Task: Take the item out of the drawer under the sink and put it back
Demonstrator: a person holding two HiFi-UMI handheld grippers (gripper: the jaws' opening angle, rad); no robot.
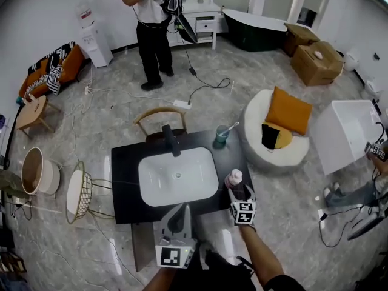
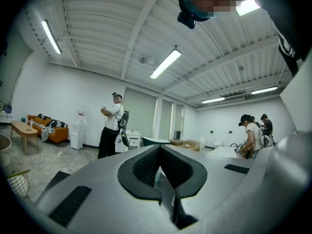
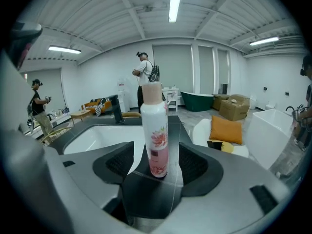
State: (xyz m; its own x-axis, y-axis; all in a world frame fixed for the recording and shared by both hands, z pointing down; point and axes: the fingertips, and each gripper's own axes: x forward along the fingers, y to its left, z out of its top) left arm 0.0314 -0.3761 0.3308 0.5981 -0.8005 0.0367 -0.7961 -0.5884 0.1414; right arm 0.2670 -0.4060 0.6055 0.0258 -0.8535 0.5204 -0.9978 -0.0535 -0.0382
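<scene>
So the bottle (image 3: 155, 126) is out of the drawer and standing upright on the black counter (image 1: 124, 187), right at the front right corner, just beside the white sink (image 1: 177, 176). The right gripper (image 1: 237, 193) is lined up on it, and in the right gripper view the bottle sits right between the jaws, but they're spread wide with a clear gap on each side, so the pads aren't pressing on it. Looks to me like it's either just been set down or is about to get grabbed, can't say which. The left gripper (image 1: 183, 210) is hanging out in front of the counter's middle, pointing level across the room, jaws closed together with nothing in them. As for progress, I'd call the "take it out" half done, since the bottle's up on top. The "put it back" half is all left: close on the bottle, lift it, bring it down under the sink and drop it in. I can't really make out the drawer from these views, so no idea if it's open or shut, and the left one may need to deal with that first.
</scene>
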